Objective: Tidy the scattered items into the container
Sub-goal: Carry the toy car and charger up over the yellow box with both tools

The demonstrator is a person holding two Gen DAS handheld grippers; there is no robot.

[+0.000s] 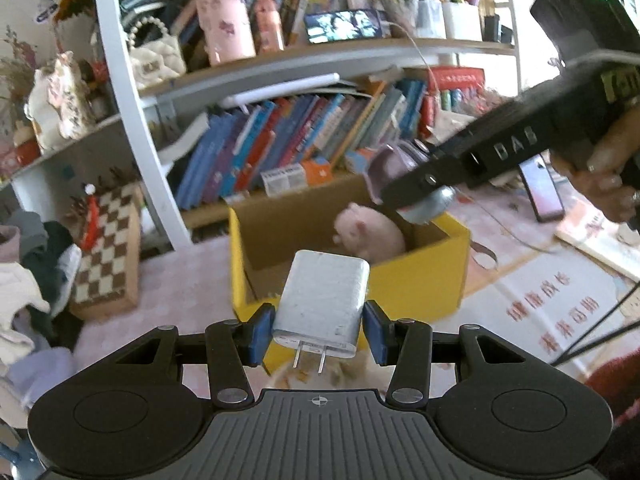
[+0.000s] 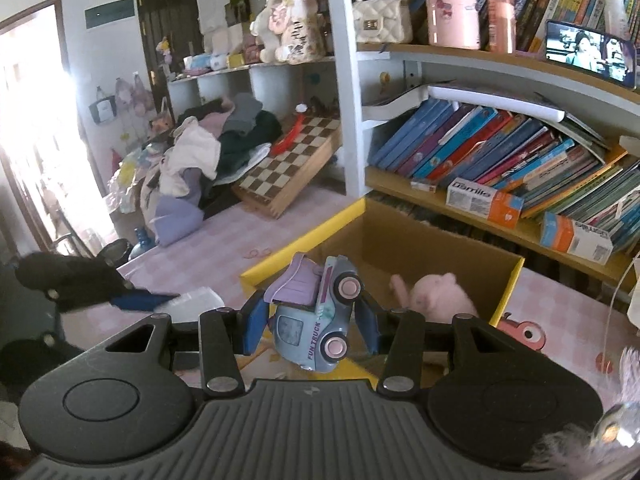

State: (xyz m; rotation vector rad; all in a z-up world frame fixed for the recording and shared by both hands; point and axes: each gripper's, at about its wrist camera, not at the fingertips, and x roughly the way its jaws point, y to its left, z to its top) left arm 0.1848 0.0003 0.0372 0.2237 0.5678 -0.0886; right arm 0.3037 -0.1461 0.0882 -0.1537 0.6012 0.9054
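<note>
My left gripper (image 1: 316,330) is shut on a white plug charger (image 1: 322,304), prongs pointing back at the camera, held just in front of the yellow cardboard box (image 1: 420,280). A pink plush pig (image 1: 370,234) lies inside the box. My right gripper (image 2: 310,322) is shut on a blue and purple toy truck (image 2: 316,320), held over the box's near edge (image 2: 304,240). The pig also shows in the right wrist view (image 2: 440,294). In the left wrist view the right gripper (image 1: 404,184) hangs over the box's far right corner with the truck (image 1: 394,162).
A bookshelf full of books (image 1: 304,140) stands behind the box. A chessboard case (image 1: 108,248) leans at the left beside a pile of clothes (image 2: 200,152). A phone (image 1: 542,190) and papers (image 1: 592,236) lie on the pink tablecloth (image 1: 532,280) at the right.
</note>
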